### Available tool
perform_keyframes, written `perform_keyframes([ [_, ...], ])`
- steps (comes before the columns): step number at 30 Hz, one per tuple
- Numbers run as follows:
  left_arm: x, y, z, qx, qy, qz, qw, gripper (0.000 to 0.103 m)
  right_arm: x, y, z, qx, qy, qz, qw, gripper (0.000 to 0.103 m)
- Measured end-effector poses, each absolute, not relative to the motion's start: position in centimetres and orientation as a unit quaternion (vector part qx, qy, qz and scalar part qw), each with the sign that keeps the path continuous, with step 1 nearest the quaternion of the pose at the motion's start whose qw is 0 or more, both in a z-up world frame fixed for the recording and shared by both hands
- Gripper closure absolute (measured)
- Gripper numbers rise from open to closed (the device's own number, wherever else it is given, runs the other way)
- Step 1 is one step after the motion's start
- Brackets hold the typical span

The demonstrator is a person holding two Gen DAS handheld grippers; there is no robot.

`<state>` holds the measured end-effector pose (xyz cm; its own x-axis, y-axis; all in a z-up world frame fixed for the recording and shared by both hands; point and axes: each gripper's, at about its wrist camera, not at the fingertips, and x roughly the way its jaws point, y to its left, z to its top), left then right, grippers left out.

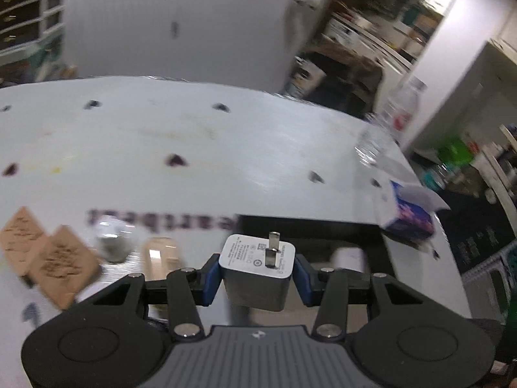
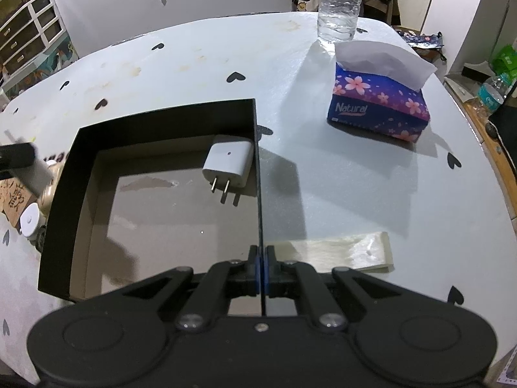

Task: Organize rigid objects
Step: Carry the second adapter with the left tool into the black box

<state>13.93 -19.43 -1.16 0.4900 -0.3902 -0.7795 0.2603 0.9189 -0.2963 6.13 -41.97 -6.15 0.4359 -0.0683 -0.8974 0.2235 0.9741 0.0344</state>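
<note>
My left gripper [image 1: 257,270] is shut on a white plug charger [image 1: 258,271], prongs pointing up and away, held above the table near the black box [image 1: 310,226]. My right gripper [image 2: 261,268] is shut on the right wall of the black open box [image 2: 258,174]. A second white charger [image 2: 229,160] lies inside the box at its far right corner, prongs toward me. Left of the box lie two tan wooden tags [image 1: 48,258], a small round silver object [image 1: 111,241] and a beige piece [image 1: 161,255], all blurred.
A purple flowered tissue box [image 2: 378,103] and a water bottle [image 2: 339,3] stand at the far right of the white heart-print table [image 2: 355,177]. A pale flat strip [image 2: 339,252] lies right of my right gripper. Shelves and clutter lie beyond the table edge.
</note>
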Motion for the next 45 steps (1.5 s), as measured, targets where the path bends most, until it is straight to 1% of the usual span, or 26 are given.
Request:
perform_keyframes([
  [7, 15.0, -25.0, -3.3, -0.062, 0.522, -0.243, 0.815, 0.055, 6.0, -42.2, -6.2, 0.081, 0.522, -0.082, 0.845, 0.100],
  [14, 18.3, -28.4, -7.5, -0.062, 0.582, -0.212, 0.783, 0.055, 6.1, -42.2, -6.1, 0.076, 0.525, -0.078, 0.844, 0.100],
  [22, 20.9, -30.6, -8.0, -0.057, 0.565, -0.209, 0.796, 0.056, 6.0, -42.3, -6.2, 0.082, 0.524, -0.077, 0.844, 0.100],
  [23, 21.0, -30.6, -8.0, -0.062, 0.564, -0.215, 0.795, 0.051, 6.0, -42.3, -6.2, 0.083, 0.524, -0.078, 0.844, 0.100],
  [24, 21.0, -30.6, -7.9, -0.065, 0.564, -0.219, 0.794, 0.041, 6.0, -42.3, -6.2, 0.084, 0.524, -0.078, 0.844, 0.100],
  [25, 21.0, -30.6, -7.8, -0.063, 0.562, -0.219, 0.795, 0.037, 6.0, -42.3, -6.2, 0.084, 0.524, -0.078, 0.844, 0.100],
  [26, 20.8, -30.5, -7.7, -0.061, 0.558, -0.220, 0.798, 0.035, 6.0, -42.3, -6.2, 0.084, 0.524, -0.079, 0.844, 0.100],
  [31, 20.5, -30.0, -7.4, -0.062, 0.559, -0.226, 0.795, 0.035, 6.0, -42.2, -6.2, 0.084, 0.524, -0.080, 0.844, 0.100],
  [32, 20.4, -29.9, -7.4, -0.061, 0.559, -0.227, 0.795, 0.037, 6.0, -42.2, -6.2, 0.084, 0.524, -0.080, 0.844, 0.100],
  [33, 20.3, -29.8, -7.4, -0.061, 0.559, -0.229, 0.795, 0.044, 6.0, -42.2, -6.2, 0.084, 0.524, -0.080, 0.844, 0.100],
  [34, 20.1, -29.7, -7.4, -0.061, 0.557, -0.234, 0.795, 0.052, 6.0, -42.2, -6.2, 0.084, 0.524, -0.080, 0.844, 0.100],
  [35, 20.1, -29.8, -7.5, -0.059, 0.558, -0.237, 0.793, 0.066, 6.0, -42.2, -6.1, 0.084, 0.524, -0.080, 0.844, 0.100],
  [36, 20.1, -29.7, -7.7, -0.061, 0.562, -0.239, 0.790, 0.068, 6.0, -42.2, -6.1, 0.083, 0.524, -0.080, 0.844, 0.100],
  [40, 19.6, -29.7, -7.8, -0.055, 0.555, -0.242, 0.794, 0.070, 6.0, -42.2, -6.1, 0.082, 0.525, -0.079, 0.844, 0.100],
  [42, 19.5, -29.7, -7.9, -0.057, 0.560, -0.243, 0.790, 0.079, 6.0, -42.2, -6.1, 0.083, 0.525, -0.079, 0.844, 0.100],
  [45, 19.2, -29.5, -8.3, -0.059, 0.568, -0.243, 0.784, 0.082, 6.0, -42.2, -6.1, 0.083, 0.524, -0.079, 0.844, 0.100],
])
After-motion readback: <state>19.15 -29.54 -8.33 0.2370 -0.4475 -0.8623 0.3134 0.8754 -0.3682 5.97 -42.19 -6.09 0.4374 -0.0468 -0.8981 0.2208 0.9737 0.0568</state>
